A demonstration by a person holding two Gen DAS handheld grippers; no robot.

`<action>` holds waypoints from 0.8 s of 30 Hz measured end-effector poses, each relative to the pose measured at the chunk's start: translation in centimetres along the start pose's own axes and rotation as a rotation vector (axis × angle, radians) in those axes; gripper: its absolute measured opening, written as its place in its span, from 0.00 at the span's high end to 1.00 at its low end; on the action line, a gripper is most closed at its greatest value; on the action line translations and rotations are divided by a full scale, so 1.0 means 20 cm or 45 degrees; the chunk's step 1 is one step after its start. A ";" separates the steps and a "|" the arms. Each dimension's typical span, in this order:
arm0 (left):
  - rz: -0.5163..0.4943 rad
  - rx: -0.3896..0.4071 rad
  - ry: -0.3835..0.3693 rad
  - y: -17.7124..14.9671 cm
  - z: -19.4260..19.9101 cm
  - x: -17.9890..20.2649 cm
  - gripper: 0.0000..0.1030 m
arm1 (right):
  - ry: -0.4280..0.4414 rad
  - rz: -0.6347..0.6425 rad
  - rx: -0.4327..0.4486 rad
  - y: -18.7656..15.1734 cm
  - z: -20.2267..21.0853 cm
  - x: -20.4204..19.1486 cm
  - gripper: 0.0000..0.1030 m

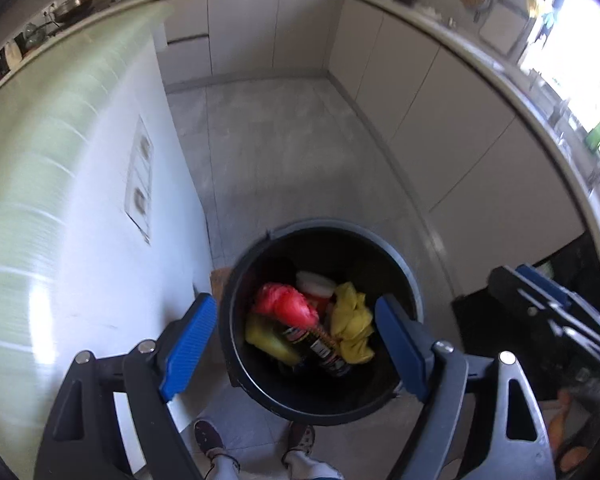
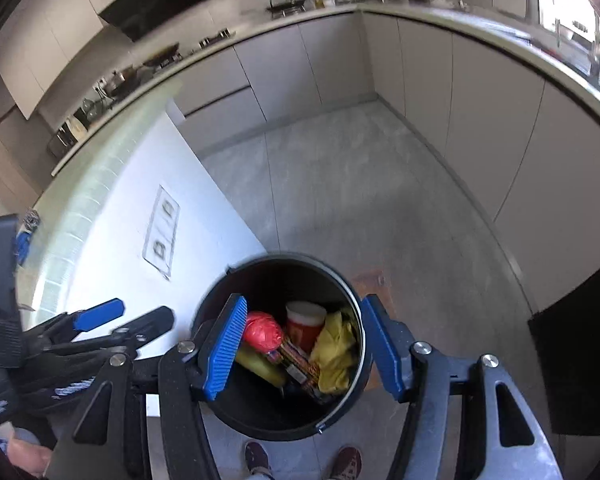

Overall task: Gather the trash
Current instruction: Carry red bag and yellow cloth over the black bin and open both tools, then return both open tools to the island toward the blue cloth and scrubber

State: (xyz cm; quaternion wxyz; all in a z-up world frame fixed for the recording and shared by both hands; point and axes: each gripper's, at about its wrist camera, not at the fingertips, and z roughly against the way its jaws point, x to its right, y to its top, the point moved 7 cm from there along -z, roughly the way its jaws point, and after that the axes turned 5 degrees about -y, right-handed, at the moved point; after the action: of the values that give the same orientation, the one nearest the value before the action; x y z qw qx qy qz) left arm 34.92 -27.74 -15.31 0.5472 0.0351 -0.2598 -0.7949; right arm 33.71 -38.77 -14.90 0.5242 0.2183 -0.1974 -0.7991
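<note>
A round black trash bin [image 1: 404, 272] stands on the floor below both grippers. In it lie a red crumpled bag [image 1: 288, 304], a yellow crumpled piece [image 1: 352, 320], a white-lidded cup [image 1: 316, 282], a dark printed wrapper [image 1: 320, 348] and a yellow-green item [image 1: 268, 338]. My left gripper [image 1: 294, 346] hangs over the bin, jaws wide apart, with nothing between the blue pads. My right gripper [image 2: 303, 350] is open above the same bin [image 2: 284, 258], also holding nothing. The red bag [image 2: 262, 330], the cup [image 2: 306, 320] and the yellow piece [image 2: 334, 348] show between its fingers, far below.
A white island wall with sockets [image 1: 140, 176] rises just left of the bin. Pale cabinets [image 1: 440, 120] line the back and right. A dark appliance front [image 2: 580, 360] stands at the right. The person's shoes [image 1: 208, 438] are at the bin's near side on the grey tile floor [image 1: 280, 152].
</note>
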 end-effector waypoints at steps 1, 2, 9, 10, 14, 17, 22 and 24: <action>0.008 0.029 -0.001 0.03 0.08 0.00 0.19 | 0.003 0.003 0.014 0.03 0.03 -0.01 0.40; 0.015 0.059 -0.010 0.07 0.14 0.00 0.19 | 0.012 0.012 0.029 0.07 0.07 -0.04 0.40; 0.066 0.197 0.004 0.16 0.56 -0.12 0.19 | 0.106 0.065 0.095 0.18 0.23 -0.31 0.40; 0.079 0.206 0.009 0.15 0.60 -0.15 0.19 | 0.116 0.071 0.100 0.19 0.24 -0.34 0.40; 0.120 0.236 0.057 0.14 0.70 -0.28 0.19 | 0.172 0.083 0.110 0.19 0.32 -0.52 0.40; 0.139 0.245 0.074 0.10 0.75 -0.40 0.19 | 0.199 0.123 0.125 0.19 0.37 -0.71 0.40; 0.164 0.272 0.119 0.03 0.86 -0.65 0.18 | 0.231 0.168 0.136 0.14 0.41 -1.03 0.37; 0.176 0.283 0.134 0.01 0.90 -0.78 0.16 | 0.247 0.184 0.137 0.10 0.42 -1.18 0.36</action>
State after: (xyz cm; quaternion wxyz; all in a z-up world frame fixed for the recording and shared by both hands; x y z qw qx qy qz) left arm 35.24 -7.20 -3.34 0.6063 0.1191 -0.3192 -0.7186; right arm 38.99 -17.02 -3.56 0.5846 0.3073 -0.2036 -0.7228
